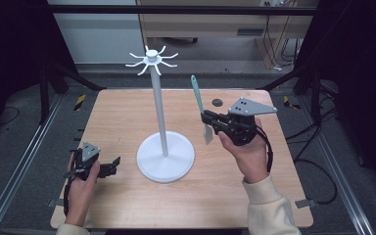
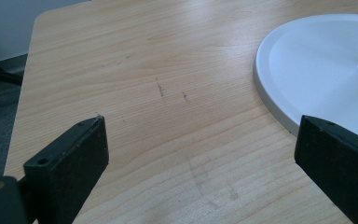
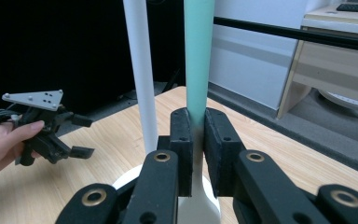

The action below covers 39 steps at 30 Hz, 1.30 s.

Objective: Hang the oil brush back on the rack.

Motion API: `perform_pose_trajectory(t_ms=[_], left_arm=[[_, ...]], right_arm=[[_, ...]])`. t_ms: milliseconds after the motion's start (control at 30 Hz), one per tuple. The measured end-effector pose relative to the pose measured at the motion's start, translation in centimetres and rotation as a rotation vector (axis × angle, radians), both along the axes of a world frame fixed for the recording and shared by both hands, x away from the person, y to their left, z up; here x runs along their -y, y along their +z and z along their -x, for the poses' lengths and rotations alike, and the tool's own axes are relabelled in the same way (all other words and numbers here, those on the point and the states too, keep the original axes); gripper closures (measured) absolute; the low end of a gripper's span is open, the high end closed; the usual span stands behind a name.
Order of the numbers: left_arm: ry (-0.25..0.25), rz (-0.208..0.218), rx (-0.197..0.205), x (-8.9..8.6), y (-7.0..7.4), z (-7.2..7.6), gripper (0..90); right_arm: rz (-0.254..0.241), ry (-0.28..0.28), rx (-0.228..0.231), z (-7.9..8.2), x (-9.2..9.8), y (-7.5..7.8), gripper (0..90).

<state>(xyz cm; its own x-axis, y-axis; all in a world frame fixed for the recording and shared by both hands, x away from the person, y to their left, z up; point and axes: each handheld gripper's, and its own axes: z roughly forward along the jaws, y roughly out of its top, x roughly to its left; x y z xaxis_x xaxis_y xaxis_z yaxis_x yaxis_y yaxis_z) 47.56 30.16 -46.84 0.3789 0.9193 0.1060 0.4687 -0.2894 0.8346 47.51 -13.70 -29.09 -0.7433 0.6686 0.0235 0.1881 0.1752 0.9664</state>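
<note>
While the left gripper (image 1: 112, 165) rests low on the table (image 1: 117, 117) with jaws wide and empty, the white stand (image 1: 165, 155) sits mid-table; just right of its pole, the right gripper (image 1: 206, 117) clamps the teal spatula (image 1: 196, 91) upright, blade down.

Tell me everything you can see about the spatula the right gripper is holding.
The spatula has a slim teal handle that looks like plastic and a white blade at its lower end. It is held nearly upright, handle up, blade down, tilted slightly and lifted off the table. The right gripper clamps it where teal fades to white, pads pressing both sides. It is right of the white stand's pole, apart from it.
</note>
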Motion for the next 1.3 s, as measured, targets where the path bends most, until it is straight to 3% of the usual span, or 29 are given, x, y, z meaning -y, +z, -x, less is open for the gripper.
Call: perform_pose_trajectory(t_ms=[833, 1300], left_arm=[[0.003, -0.007, -0.005, -0.1, -0.1, 0.2, 2.4], [0.004, -0.004, -0.003, -0.1, 0.0, 0.2, 2.4]], right_arm=[[-0.005, 0.051, 0.068, 0.4, -1.7, 2.3, 82.3], [-0.009, 0.08, 0.064, -0.5, -1.5, 3.3, 82.2]])
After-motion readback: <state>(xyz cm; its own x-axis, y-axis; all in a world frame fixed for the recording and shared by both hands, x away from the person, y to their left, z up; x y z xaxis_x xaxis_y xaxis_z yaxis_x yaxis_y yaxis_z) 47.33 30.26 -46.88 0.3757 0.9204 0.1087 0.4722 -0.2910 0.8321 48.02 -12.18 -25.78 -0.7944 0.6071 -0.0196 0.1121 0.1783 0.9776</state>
